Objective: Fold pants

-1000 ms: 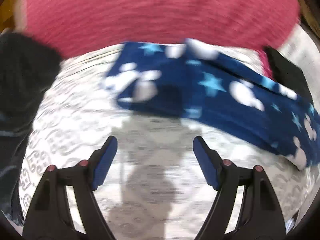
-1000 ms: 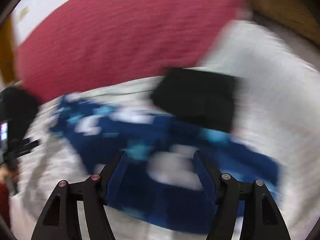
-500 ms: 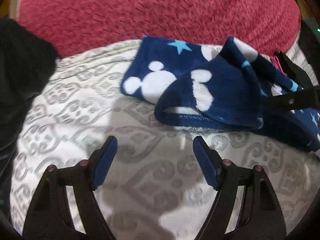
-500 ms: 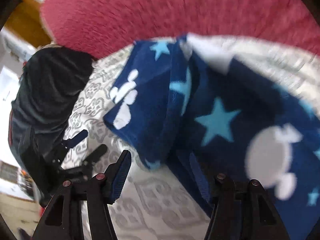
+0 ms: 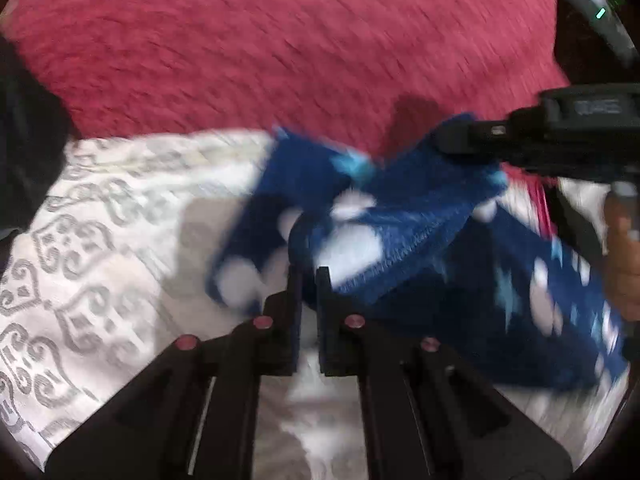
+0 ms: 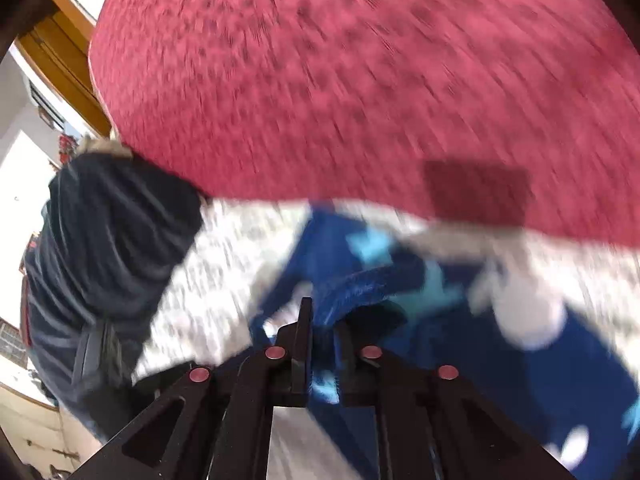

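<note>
1. Pants (image 5: 420, 216), a navy fleece pair printed with white shapes and light-blue stars, lay bunched on the white patterned bedspread (image 5: 100, 240) in the middle and right of the left wrist frame, just below the red blanket (image 5: 280, 48) filling the top.
2. Left gripper (image 5: 308, 280) sat at the lower centre of its frame with its jaws drawn narrow, pinching a rolled edge of the fabric; blur hid how deep the bite went.
3. Right gripper (image 6: 322, 320) sat at the lower centre of its own frame, jaws likewise nearly together, with a blue fold caught between them. From the left wrist view, its black body reached in from the upper right onto a raised peak of the cloth.
4. The garment's long axis seemed to run from the centre of the left wrist frame down toward the lower right, so most of the cloth trailed off to the right of both holds.
5. Both grips fell at the same bunched end, the left one lower and nearer the frame's centre, the right one higher and further right.
6. Judging from this, the next move turned on carrying that shared end along the long axis over the trailing part.
7. A dark garment (image 6: 108, 264) sat at the left of the right wrist frame, apart from the pants.
</note>
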Tool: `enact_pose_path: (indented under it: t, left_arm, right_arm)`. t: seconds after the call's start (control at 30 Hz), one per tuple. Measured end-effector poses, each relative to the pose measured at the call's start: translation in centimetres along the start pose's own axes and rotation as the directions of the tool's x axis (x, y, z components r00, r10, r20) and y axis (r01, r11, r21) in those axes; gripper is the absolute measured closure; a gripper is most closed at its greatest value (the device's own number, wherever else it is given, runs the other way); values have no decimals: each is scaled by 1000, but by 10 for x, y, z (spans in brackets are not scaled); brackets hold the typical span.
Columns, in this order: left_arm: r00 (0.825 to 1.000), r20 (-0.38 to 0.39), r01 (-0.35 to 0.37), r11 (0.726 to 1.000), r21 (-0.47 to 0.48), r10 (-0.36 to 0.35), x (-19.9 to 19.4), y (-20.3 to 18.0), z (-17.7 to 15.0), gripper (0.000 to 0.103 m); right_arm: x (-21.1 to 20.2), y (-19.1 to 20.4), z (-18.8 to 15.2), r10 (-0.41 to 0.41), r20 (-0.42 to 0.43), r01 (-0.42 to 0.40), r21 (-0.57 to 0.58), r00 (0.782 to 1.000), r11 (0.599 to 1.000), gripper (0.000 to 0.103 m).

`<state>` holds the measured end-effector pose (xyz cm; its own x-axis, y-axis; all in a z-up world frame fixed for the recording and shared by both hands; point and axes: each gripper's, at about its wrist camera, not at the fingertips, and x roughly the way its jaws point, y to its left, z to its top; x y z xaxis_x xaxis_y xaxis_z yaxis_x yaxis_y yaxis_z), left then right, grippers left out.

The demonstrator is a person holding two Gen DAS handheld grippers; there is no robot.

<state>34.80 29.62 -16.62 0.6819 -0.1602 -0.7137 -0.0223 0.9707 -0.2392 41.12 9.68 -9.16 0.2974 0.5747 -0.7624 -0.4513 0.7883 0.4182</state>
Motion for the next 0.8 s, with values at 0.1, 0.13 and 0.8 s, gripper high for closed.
enact_pose_path:
  t: [0.1,0.13,0.8]
  left_arm:
    - [999,34,15,994,-112,-11,-1,26,2,71]
    - [999,26,33,991,-132,-30,1,32,0,62]
    - [984,-29,165,956,-244,-177,45,34,-2,93]
  right_arm:
    - [32,-5,38,-41,-40,42,24,998,999,61]
    - [38,-8,44,-81,-37,82,44,996,996,56]
    - [34,-40,22,-286,-44,267,-246,957,932,30]
